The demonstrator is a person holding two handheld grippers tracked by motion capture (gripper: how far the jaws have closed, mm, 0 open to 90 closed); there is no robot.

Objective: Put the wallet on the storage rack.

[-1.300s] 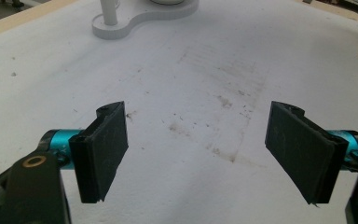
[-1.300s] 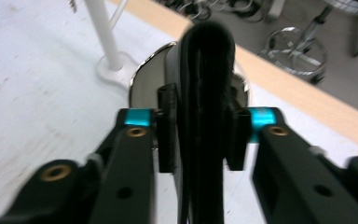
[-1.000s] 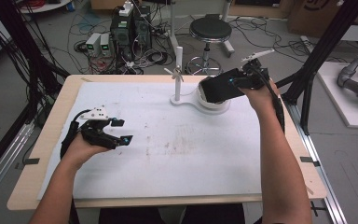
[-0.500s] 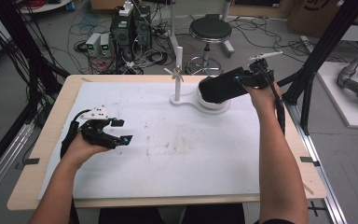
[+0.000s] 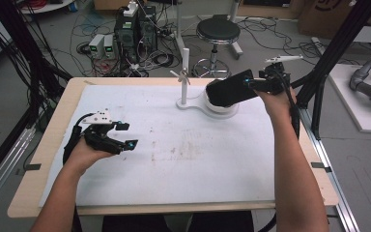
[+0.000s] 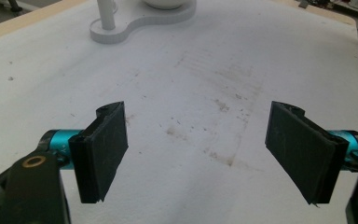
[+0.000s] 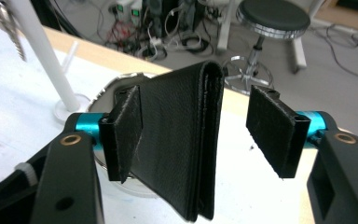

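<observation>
The right tool (image 7: 193,135) has just been opening; the black wallet (image 7: 182,140) stands between its parted jaws (leaning on one pad), above the white bowl (image 5: 222,108). The left tool (image 6: 205,154) is released over the surface (image 6: 223,70).

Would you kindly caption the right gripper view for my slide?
Right gripper, jaws just opened, black wallet leaning on one pad.

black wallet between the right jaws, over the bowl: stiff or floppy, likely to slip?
The black wallet is folded leather, probably semi-stiff: it keeps its shape on edge. The right gripper has just been opening; one pad stands clear, so it may drop toward the white bowl.
</observation>
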